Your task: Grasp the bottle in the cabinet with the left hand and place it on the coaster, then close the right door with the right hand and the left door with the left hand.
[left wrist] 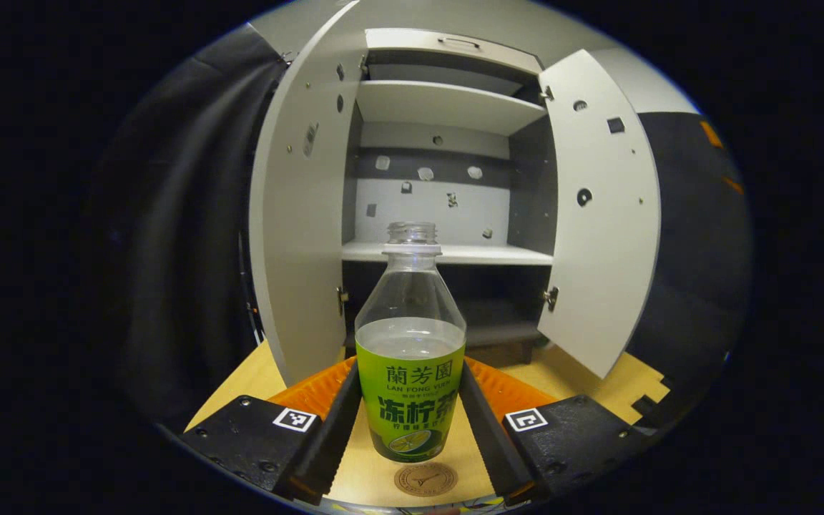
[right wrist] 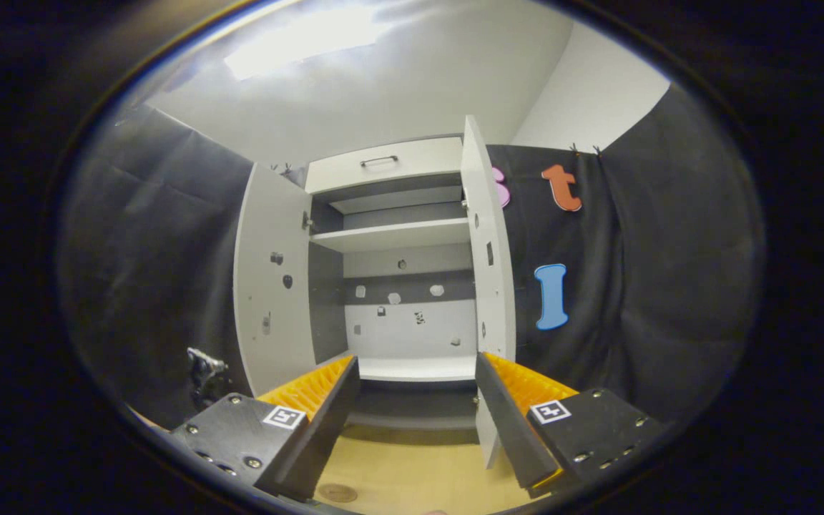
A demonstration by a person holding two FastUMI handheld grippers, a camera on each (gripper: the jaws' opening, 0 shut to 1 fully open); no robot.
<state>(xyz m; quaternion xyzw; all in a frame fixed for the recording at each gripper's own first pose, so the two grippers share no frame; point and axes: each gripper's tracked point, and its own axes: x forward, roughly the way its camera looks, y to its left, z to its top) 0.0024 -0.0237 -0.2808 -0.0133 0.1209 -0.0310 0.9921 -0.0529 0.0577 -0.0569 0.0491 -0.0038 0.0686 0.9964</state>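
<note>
The left hand-held gripper (left wrist: 412,422) grasps the bottle (left wrist: 410,357), both fingers pressed to its labelled sides. The bottle is upright, uncapped, long axis vertical, out of the cabinet (left wrist: 448,107) and over the desk (left wrist: 247,386). The coaster (left wrist: 425,478) lies on the desk just nearer the camera than the bottle's base, so the placement looks to need a short pull back and down. The right hand-held gripper (right wrist: 418,422) is released, empty, facing the right door (right wrist: 487,286).

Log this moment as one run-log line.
left claw: shut on bottle | bottle: out of cabinet, above coaster | right claw: open, empty | both doors: open
</note>
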